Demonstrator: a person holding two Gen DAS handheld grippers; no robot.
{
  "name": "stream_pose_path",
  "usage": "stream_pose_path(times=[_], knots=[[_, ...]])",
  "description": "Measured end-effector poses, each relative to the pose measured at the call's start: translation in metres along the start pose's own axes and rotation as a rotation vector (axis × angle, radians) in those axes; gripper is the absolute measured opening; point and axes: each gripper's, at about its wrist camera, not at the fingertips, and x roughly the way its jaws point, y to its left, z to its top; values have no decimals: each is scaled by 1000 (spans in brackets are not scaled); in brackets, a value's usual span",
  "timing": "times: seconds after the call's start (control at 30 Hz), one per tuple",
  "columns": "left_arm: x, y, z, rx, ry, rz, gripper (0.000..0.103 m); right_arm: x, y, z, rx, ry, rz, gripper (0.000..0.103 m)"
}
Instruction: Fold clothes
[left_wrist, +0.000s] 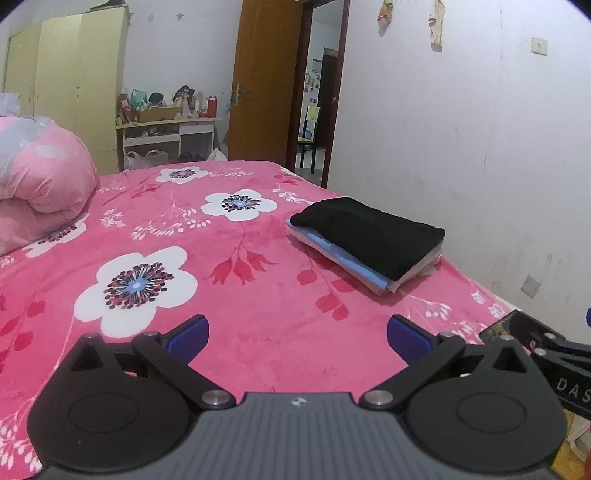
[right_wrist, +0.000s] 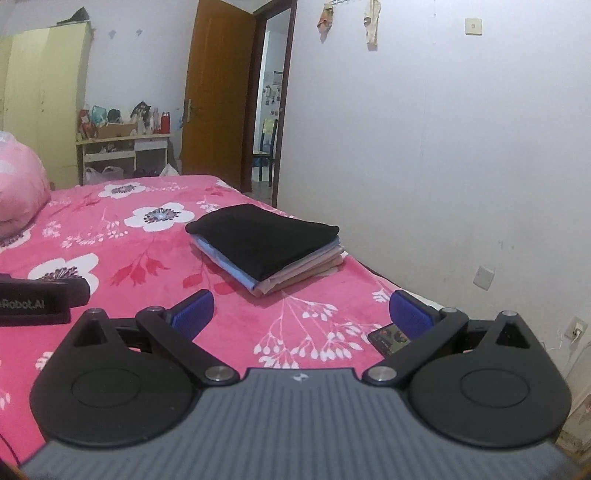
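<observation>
A: Left wrist view, item one: your left gripper (left_wrist: 297, 338), blue pads spread wide, nothing between them, held above the pink floral bedspread (left_wrist: 221, 295).

B: Item two?

A: Stack of folded clothes (left_wrist: 365, 243), black piece on top, light blue beneath, lying near the bed's right edge by the white wall (left_wrist: 461, 129).

B: And from the right wrist?

A: Your right gripper (right_wrist: 301, 314), equally wide apart, empty. Same stack (right_wrist: 266, 247) ahead, with beige layers at the bottom. A phone (right_wrist: 388, 338) lies just beside the right finger.
</observation>
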Motion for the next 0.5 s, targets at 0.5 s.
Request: stream_pose_path(times=[0.5], knots=[[0, 2, -3, 10, -6, 26, 103, -1, 3, -4, -4, 14, -11, 102]])
